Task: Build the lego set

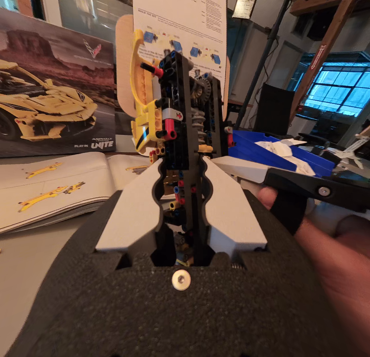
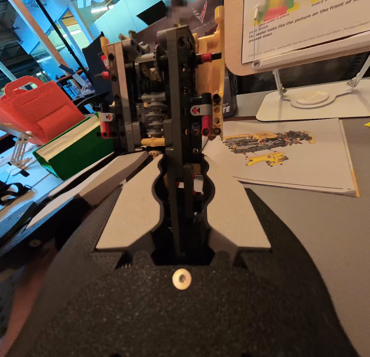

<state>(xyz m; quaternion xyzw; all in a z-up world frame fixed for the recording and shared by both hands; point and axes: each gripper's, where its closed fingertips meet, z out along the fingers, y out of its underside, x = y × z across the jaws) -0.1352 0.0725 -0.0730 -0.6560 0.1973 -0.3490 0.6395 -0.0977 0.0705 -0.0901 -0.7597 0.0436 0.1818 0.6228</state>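
A partly built lego car chassis (image 1: 176,107) of black and grey beams stands upright, held in the air above the table. It has gears, a grey spring, red pins and a yellow curved panel (image 1: 138,83) on one side. My left gripper (image 1: 182,161) is shut on the chassis's lower end. My right gripper (image 2: 183,159) is shut on the same chassis (image 2: 176,87) from the other side. The right gripper's white finger (image 1: 240,167) and a hand (image 1: 330,247) show at the right of the left wrist view. The left gripper's finger (image 2: 112,177) shows at the left of the right wrist view.
The set's box (image 1: 50,87) stands at the back left. An open instruction booklet (image 1: 60,187) lies on the table, also in the right wrist view (image 2: 280,157). A sheet on a stand (image 2: 300,27), a blue bin (image 1: 270,153), a green box (image 2: 76,147) and a red bag (image 2: 40,107) surround the work area.
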